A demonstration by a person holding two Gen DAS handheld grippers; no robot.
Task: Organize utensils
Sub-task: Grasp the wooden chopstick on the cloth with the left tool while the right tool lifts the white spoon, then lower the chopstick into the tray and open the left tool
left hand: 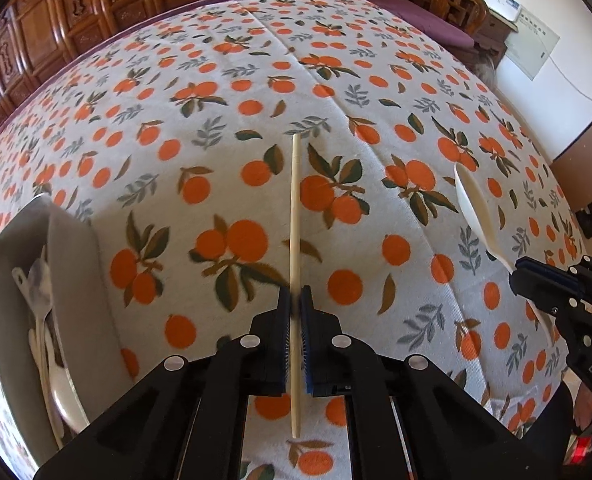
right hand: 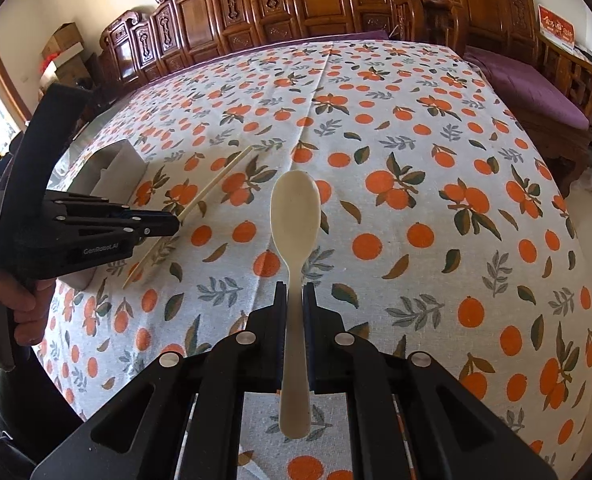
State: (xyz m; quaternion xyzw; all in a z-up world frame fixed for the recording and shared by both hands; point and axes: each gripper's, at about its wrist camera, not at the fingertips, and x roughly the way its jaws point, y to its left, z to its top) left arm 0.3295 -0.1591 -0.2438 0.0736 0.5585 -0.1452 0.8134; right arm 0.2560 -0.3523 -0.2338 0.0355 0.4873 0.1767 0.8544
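Two views: both look down on one bench (left hand: 223, 92) w/ the things on it.
Surface: bench covered edge to edge by a white cloth (right hand: 396, 128) printed w/ oranges & leaves; a crease runs down the middle.
Room: carved wood cabinets (right hand: 296, 4) along the far side; purple cushion (right hand: 528, 84) on a wood seat at far right; white wall w/ a panel (left hand: 532, 46).
Around: cardboard boxes (right hand: 61, 46) far left by the cabinets; nothing lies betw. the two tongs on the cloth.
Left tongs (left hand: 295, 308): clenched on a pale chopstick (left hand: 295, 216), gripped part-way along, most of it sticking out fwd, a short end behind the pads; looks lifted just off the cloth.
Right tongs (right hand: 294, 300): clenched on the handle of a cream spoon (right hand: 294, 208), bowl fwd, held above the cloth.
Hand (right hand: 11, 304): person's fingers round the left tongs' grip.
Container: grey tray (left hand: 71, 240) at bench's left edge, just left of the chopstick.
Contents: white spoons (left hand: 41, 304) lying inside; count unclear.
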